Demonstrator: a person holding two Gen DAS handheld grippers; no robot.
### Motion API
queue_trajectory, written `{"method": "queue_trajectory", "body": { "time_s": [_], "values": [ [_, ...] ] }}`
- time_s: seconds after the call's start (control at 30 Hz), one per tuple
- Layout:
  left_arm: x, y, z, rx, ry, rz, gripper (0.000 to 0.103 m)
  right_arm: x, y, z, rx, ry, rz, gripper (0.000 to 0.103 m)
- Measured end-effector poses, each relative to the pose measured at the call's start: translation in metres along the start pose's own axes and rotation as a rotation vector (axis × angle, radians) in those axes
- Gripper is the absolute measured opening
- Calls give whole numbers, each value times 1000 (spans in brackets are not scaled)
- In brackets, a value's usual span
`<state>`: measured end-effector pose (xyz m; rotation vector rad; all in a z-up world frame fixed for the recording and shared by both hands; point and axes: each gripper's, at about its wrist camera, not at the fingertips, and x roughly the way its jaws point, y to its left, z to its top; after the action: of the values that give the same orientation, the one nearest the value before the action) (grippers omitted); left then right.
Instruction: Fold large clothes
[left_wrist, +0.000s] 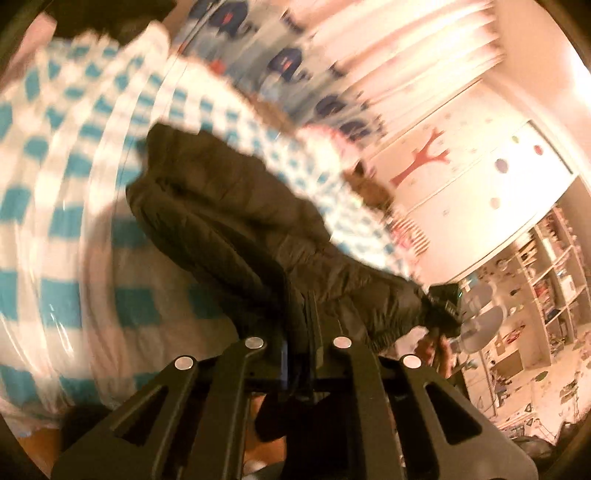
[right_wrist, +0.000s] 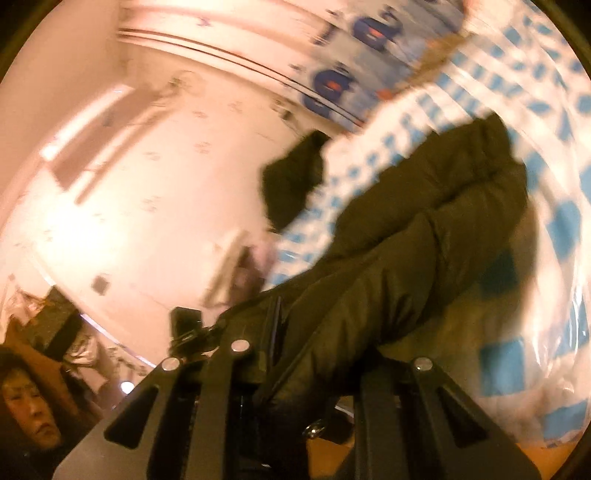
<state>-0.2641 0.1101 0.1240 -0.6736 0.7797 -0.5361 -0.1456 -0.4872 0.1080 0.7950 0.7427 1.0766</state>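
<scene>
A dark puffer jacket (left_wrist: 236, 206) hangs stretched between both grippers above a bed with a blue-and-white checked cover (left_wrist: 74, 166). In the left wrist view my left gripper (left_wrist: 295, 299) is shut on one end of the jacket, fabric bunched between its fingers. The right gripper (left_wrist: 445, 308) pinches the far end at the right. In the right wrist view the jacket (right_wrist: 424, 229) runs from the right gripper (right_wrist: 284, 332), shut on its edge, up toward the checked cover (right_wrist: 517, 92). The left gripper (right_wrist: 186, 325) shows small at the left. Both views are blurred.
A white wardrobe with a red tree decal (left_wrist: 461, 155) and open shelves (left_wrist: 546, 280) stand at the right, a fan (left_wrist: 480, 321) before them. Another dark garment (right_wrist: 291, 181) lies on the bed. A person's head (right_wrist: 29, 406) is at the lower left.
</scene>
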Motion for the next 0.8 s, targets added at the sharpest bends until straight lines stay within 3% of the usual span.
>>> {"method": "queue_trajectory", "body": {
  "time_s": [0.1,0.17,0.2,0.23,0.27,0.3,0.37,0.43,0.5,0.57,0.63,0.7,0.8],
  "values": [
    [-41,-6,-5,22,-20,-18,6,-10,17,-14,-14,9,29,18],
    [-46,-1,-19,45,29,-5,7,-17,7,-34,2,54,1,20],
    [-43,8,-33,81,99,41,10,-19,-3,-45,27,82,-19,21],
    [-41,18,-41,86,138,84,17,-20,-25,-63,85,131,-35,32],
    [-35,38,-55,62,202,150,22,-26,-41,-73,127,157,-51,53],
    [-32,49,-62,46,233,182,34,-29,-57,-87,168,179,-85,62],
    [-26,78,-82,34,270,351,39,-41,-91,-114,256,194,-181,66],
    [-30,88,-86,41,225,512,44,-62,-109,-127,307,139,-291,66],
    [-36,83,-81,82,152,634,48,-76,-105,-117,265,74,-463,71],
    [-36,64,-60,172,75,699,55,-78,-89,-90,193,9,-552,73],
    [-26,38,-29,251,-2,693,78,-61,-63,-45,78,-59,-585,83],
    [-1,15,2,330,-55,671,90,-30,-42,-4,-31,-97,-603,93],
    [72,-1,51,447,-26,636,90,36,-42,51,-129,-72,-639,93]
  ]
}}
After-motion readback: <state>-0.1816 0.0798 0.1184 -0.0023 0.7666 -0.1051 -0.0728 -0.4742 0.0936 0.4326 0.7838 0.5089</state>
